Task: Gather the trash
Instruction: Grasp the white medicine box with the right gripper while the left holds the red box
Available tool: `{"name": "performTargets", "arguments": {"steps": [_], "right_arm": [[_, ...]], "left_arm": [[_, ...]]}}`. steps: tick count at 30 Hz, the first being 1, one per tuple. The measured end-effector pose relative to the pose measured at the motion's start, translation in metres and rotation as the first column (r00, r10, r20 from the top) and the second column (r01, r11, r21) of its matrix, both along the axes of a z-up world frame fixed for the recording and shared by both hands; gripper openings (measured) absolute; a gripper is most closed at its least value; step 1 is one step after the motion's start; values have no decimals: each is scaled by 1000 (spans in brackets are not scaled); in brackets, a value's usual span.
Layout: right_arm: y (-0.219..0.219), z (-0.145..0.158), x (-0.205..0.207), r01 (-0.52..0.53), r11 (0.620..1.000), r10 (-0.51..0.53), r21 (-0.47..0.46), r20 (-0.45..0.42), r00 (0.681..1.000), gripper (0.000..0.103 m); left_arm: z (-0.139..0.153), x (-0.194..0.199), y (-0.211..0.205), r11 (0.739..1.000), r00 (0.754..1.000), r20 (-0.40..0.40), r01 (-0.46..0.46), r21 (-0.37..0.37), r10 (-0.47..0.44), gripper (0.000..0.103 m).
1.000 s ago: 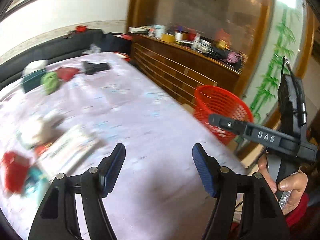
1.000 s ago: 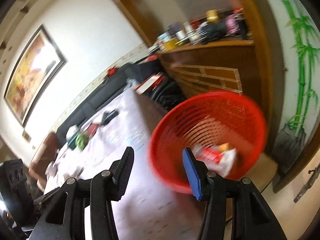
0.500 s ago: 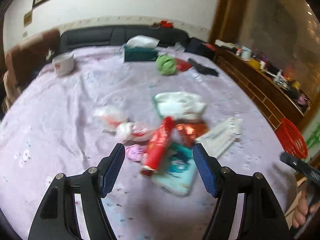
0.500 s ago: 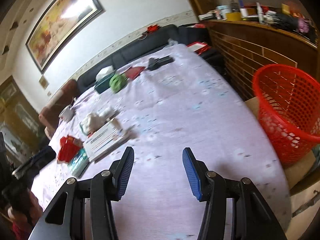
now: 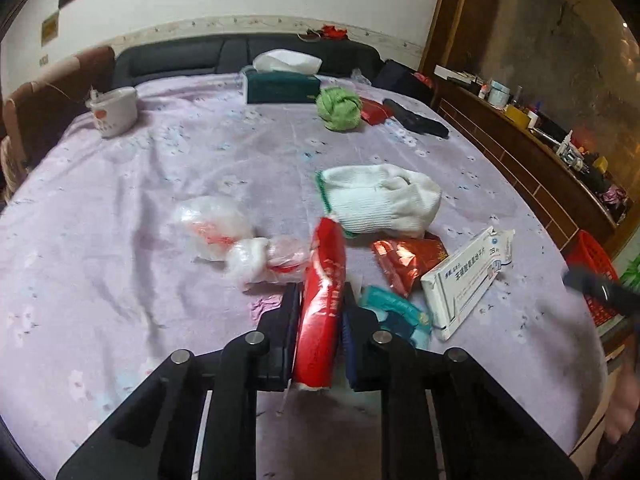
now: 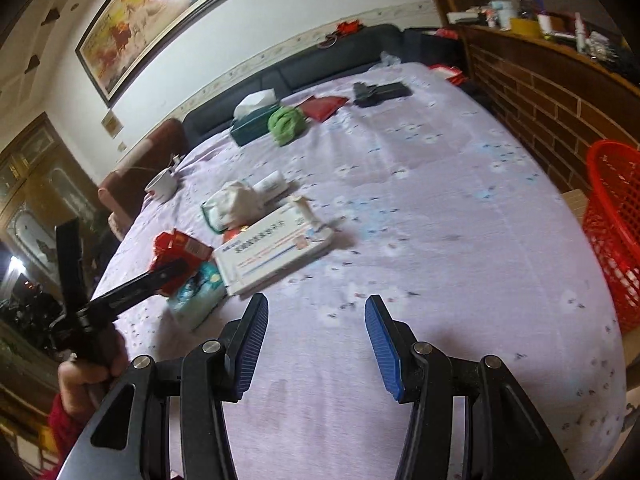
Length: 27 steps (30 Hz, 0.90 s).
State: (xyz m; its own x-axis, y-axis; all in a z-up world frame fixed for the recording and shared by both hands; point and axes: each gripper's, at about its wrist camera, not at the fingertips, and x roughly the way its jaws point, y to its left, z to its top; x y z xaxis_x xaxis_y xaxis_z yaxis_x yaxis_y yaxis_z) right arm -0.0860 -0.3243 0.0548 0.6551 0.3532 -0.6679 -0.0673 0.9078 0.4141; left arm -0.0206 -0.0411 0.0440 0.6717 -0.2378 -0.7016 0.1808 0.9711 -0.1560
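Lilac-clothed table (image 5: pixel 120 208), littered. Left gripper (image 5: pixel 320 312): wide open half a second ago, now pinching the red wrapper (image 5: pixel 322 304) amid the pile. Right gripper (image 6: pixel 316 340): spread, empty. Basket (image 6: pixel 612 224) at table's edge, next stop, likely.

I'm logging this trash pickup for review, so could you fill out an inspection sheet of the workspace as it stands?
Surface: table under a lilac floral cloth, wrinkled.
Job's things: red wrapper clamped in the left gripper; clear plastic bags, red foil packet, teal pack, white box lie close by; red basket beyond the table's edge.
Clutter: white glove, green cloth, tissue box, cup.
Grippers: right gripper open, empty.
Cables: nothing seen.
Surroundings: dark sofa, wooden sideboard, framed painting.
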Motion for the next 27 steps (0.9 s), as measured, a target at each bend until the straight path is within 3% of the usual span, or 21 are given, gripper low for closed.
{"name": "performTargets", "arguments": {"steps": [7, 14, 16, 17, 18, 22, 25, 27], "right_arm": [[21, 10, 51, -21, 997, 22, -79, 20, 1000, 54], [35, -12, 97, -73, 985, 72, -157, -14, 997, 54], [41, -19, 100, -95, 981, 92, -171, -28, 995, 42], [44, -22, 100, -105, 977, 99, -183, -38, 994, 24], [46, -23, 98, -112, 977, 107, -184, -40, 994, 19], [50, -12, 74, -84, 974, 88, -210, 11, 996, 8], [47, -3, 56, -44, 981, 52, -191, 39, 998, 7], [48, 4, 41, 14, 972, 4, -236, 77, 997, 6]], "left_arm": [[15, -34, 26, 998, 999, 37, 21, -55, -19, 16], [20, -47, 38, 996, 998, 59, 17, -93, -12, 16], [21, -48, 38, 995, 997, 70, 18, -97, -11, 16], [22, -49, 37, 995, 997, 75, 18, -99, -11, 16], [23, -49, 34, 995, 996, 83, 21, -98, -13, 16], [25, -49, 22, 995, 994, 103, 43, -91, -33, 16], [27, -48, 11, 994, 992, 111, 72, -85, -62, 16], [26, -48, 2, 993, 991, 108, 90, -78, -81, 16]]}}
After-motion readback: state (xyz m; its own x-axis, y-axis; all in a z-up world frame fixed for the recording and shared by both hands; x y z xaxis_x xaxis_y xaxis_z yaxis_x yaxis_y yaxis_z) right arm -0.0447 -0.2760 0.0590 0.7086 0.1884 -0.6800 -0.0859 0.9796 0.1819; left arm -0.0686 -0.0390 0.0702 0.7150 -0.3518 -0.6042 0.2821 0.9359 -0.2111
